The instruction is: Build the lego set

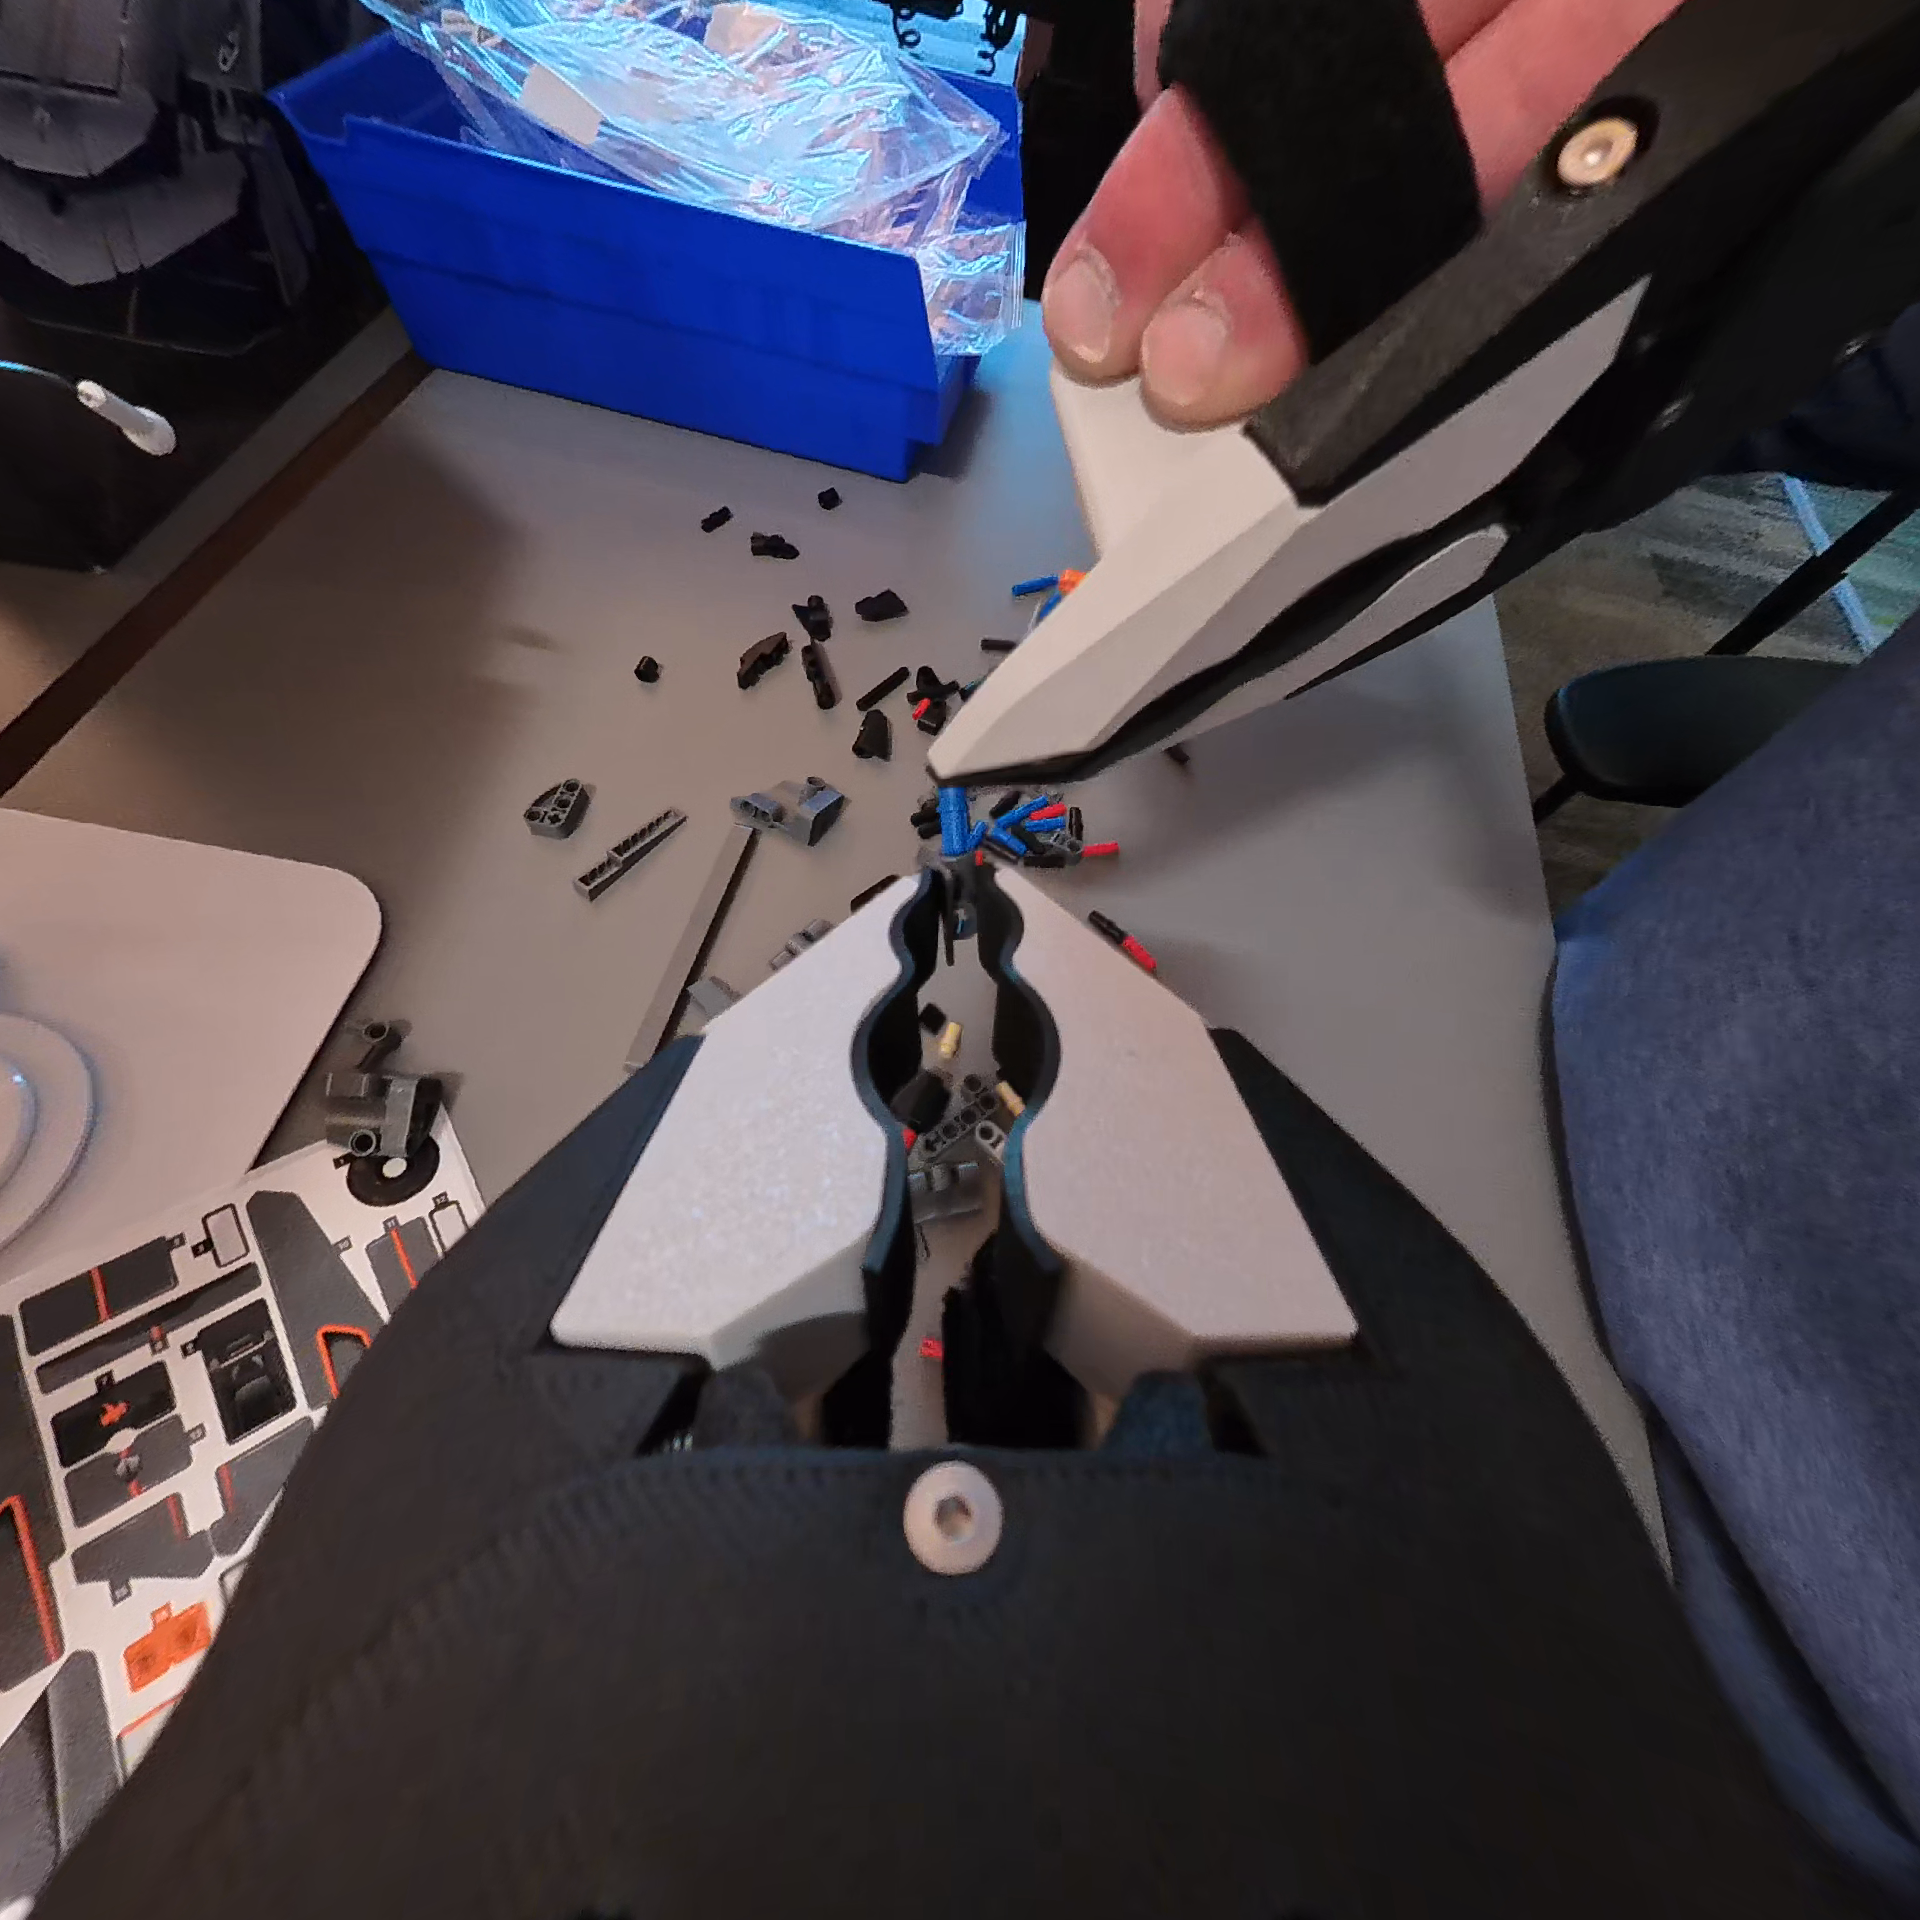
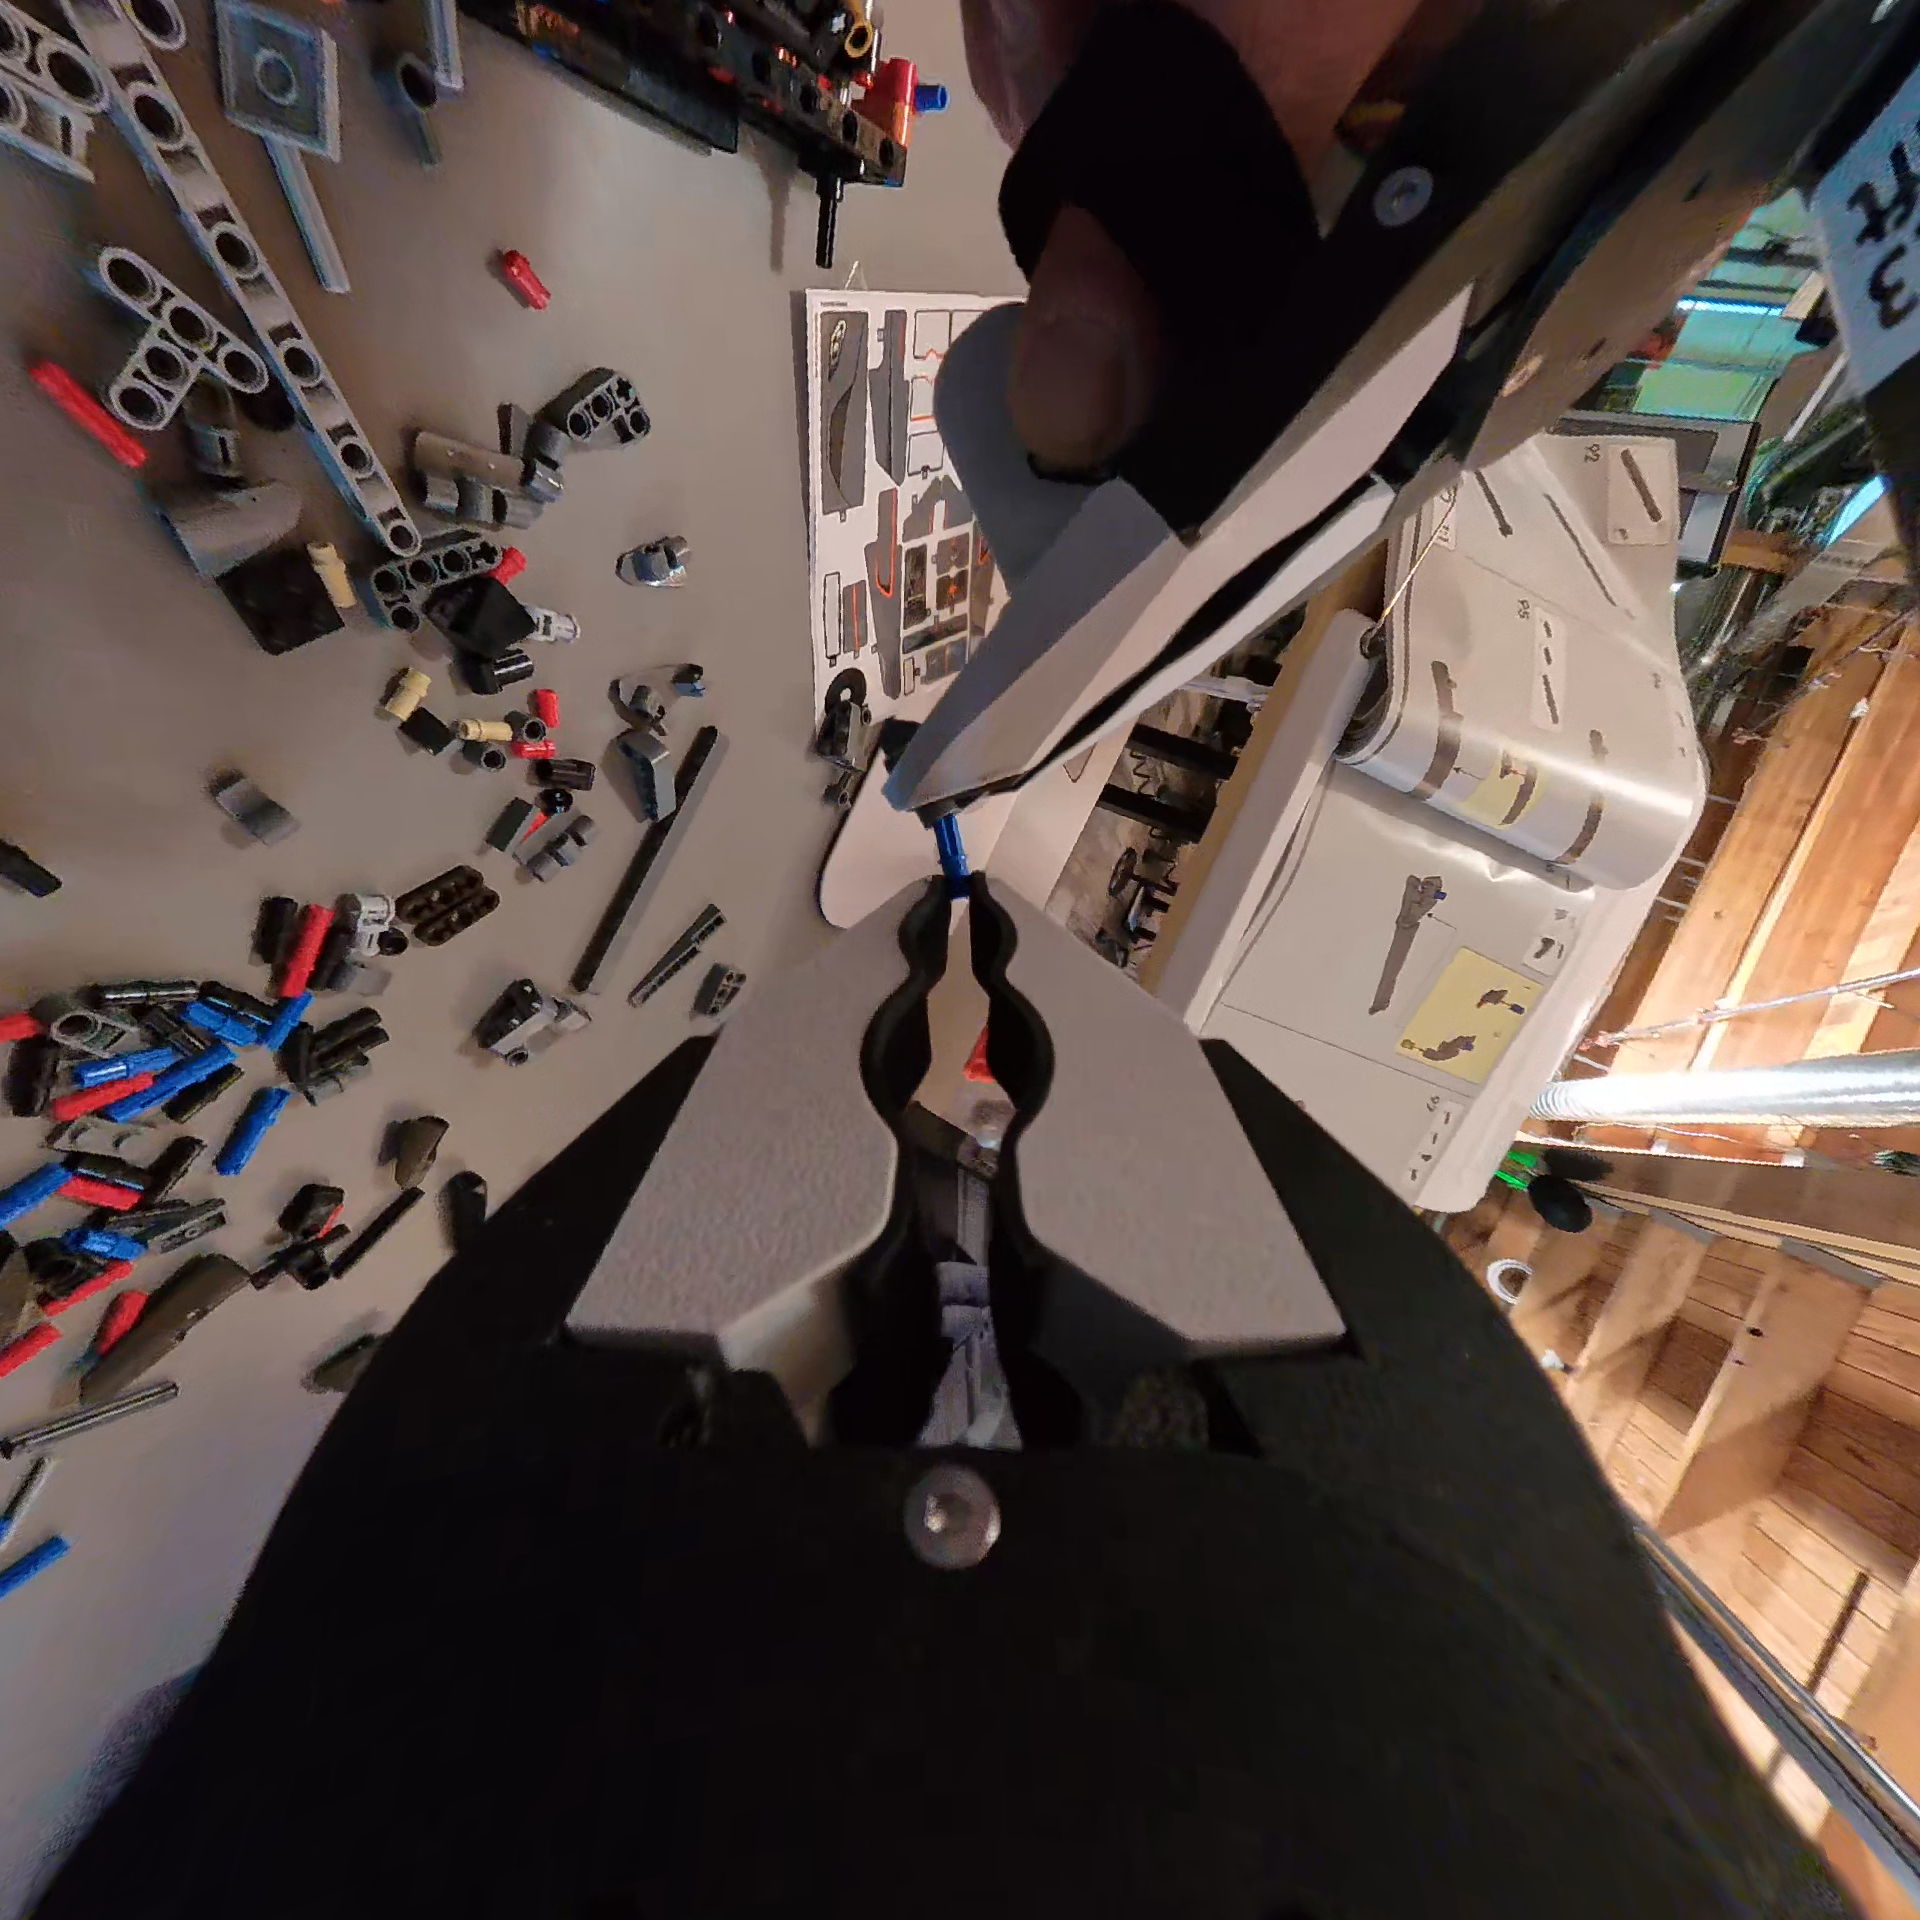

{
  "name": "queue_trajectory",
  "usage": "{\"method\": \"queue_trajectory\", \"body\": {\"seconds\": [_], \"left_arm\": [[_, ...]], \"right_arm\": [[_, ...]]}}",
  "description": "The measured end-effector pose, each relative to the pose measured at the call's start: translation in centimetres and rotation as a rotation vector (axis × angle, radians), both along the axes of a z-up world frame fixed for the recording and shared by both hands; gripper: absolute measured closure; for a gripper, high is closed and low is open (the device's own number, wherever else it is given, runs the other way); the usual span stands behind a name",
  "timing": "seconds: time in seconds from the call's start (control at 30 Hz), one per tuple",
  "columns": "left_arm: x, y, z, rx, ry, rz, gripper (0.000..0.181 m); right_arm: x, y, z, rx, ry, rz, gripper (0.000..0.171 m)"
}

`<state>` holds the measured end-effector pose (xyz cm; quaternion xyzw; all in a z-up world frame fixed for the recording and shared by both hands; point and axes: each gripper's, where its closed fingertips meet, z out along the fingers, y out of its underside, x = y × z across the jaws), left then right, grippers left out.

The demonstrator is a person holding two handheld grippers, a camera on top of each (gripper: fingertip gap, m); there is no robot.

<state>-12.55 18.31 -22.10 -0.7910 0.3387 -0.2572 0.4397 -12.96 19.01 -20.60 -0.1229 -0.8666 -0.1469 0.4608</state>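
Note:
My left gripper (image 1: 956, 883) is shut on a small dark grey Lego piece (image 1: 964, 871), held above the grey table (image 1: 416, 644). My right gripper (image 2: 951, 891) is shut on a blue pin (image 2: 948, 847). The two grippers meet tip to tip, and the pin's far end sits at the grey piece. In the left wrist view the right gripper (image 1: 940, 774) comes in from the upper right with the blue pin (image 1: 951, 816) below its tips. In the right wrist view the left gripper (image 2: 914, 795) comes in from the upper right. Hands hold both grippers.
Loose black, blue, red and grey pieces (image 2: 156, 1091) lie scattered over the table. A blue bin (image 1: 644, 281) with a clear plastic bag stands at the back. A sticker sheet (image 1: 156, 1403), an open instruction booklet (image 2: 1455, 831) and a partly built black assembly (image 2: 790, 83) lie nearby. Left and right tips are no more than a few centimetres apart.

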Motion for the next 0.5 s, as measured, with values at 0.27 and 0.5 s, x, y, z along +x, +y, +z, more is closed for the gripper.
{"method": "queue_trajectory", "body": {"seconds": [0.27, 0.5], "left_arm": [[-0.15, 0.13, -0.4, 0.0, 0.05, 0.022, 0.177], [-0.08, -0.07, -0.37, 0.008, 0.07, 0.012, 0.177]], "right_arm": [[-0.01, -0.25, -0.22, 0.052, -0.034, 0.002, 0.17], [0.15, -0.45, -0.23, 0.066, -0.053, 0.019, 0.171]]}}
